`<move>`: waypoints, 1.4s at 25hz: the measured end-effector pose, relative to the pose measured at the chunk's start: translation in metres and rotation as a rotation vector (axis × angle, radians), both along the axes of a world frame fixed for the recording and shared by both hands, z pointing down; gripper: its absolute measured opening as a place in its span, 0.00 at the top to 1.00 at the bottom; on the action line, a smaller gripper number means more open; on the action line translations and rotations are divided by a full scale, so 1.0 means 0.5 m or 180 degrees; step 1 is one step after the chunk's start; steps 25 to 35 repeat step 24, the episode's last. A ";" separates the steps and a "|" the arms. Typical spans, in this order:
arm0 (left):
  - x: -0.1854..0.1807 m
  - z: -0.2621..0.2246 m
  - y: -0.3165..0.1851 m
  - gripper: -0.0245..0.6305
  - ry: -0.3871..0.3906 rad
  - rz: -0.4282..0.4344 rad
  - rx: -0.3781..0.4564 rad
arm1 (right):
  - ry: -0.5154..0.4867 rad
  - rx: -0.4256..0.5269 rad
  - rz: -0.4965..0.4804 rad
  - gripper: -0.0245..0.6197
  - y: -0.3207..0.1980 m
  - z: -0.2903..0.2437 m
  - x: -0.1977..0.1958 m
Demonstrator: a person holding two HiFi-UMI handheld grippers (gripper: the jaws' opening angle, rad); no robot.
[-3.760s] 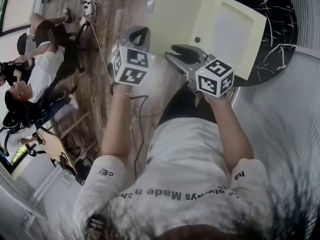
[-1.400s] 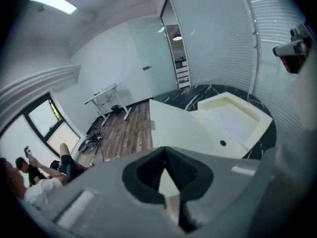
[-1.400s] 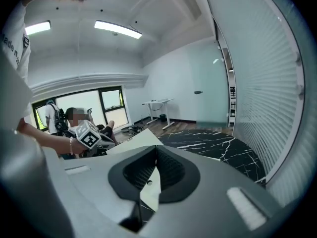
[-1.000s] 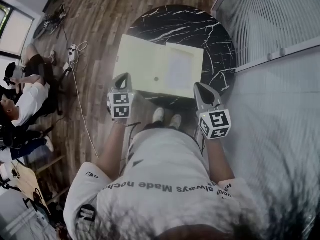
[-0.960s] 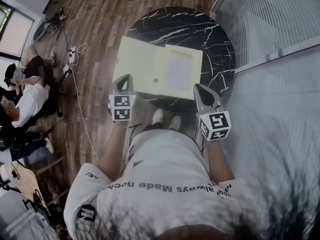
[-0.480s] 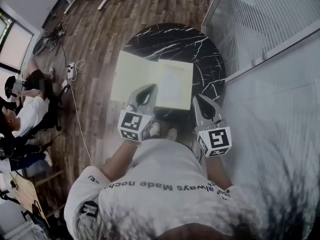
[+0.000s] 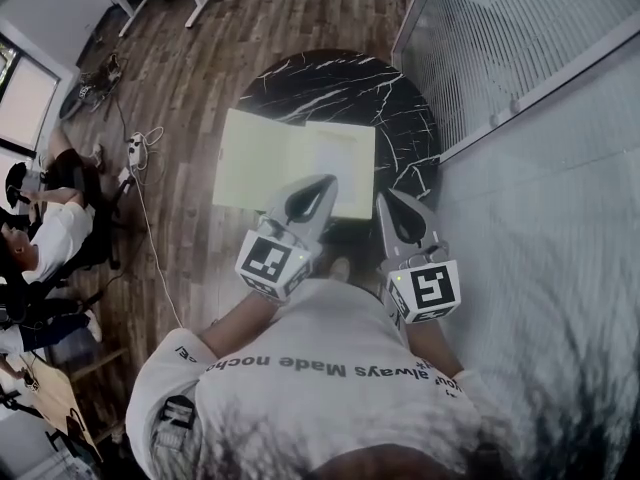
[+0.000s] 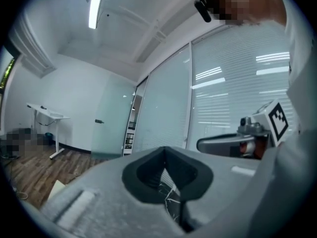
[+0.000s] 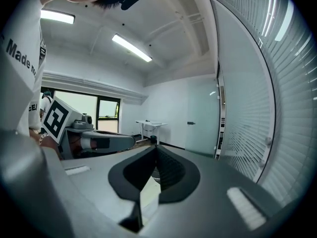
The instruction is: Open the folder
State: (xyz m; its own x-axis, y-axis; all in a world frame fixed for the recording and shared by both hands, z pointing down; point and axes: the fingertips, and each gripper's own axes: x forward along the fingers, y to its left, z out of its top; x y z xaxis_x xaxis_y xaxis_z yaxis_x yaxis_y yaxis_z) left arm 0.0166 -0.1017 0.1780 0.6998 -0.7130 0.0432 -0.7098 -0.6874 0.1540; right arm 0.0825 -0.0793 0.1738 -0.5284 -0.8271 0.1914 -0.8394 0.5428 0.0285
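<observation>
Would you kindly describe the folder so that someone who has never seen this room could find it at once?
Beside the glass partition with blinds stands a round black marble table. The folder lies open on it, jutting past its left edge. It is pale yellow and rectangular, the only thing on that dark top.

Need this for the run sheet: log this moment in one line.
folder: lies open on black table | left gripper: jaws shut, empty | right gripper: jaws shut, empty | task: looks done
</observation>
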 end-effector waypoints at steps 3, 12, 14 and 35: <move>0.010 0.005 -0.003 0.96 -0.0037 0.0040 0.0014 | 0.0002 0.0008 -0.0013 0.96 -0.004 0.002 0.002; 0.021 0.019 -0.006 0.96 -0.0082 0.0073 -0.0037 | -0.0030 0.0020 -0.0017 0.96 -0.013 0.000 0.011; 0.021 0.027 -0.006 0.96 -0.0086 0.0071 -0.0065 | -0.0028 0.0026 -0.0013 0.96 -0.016 0.002 0.012; 0.019 0.016 -0.014 0.96 -0.0104 0.0056 -0.0063 | 0.0015 0.0068 0.0015 0.96 -0.026 -0.010 0.031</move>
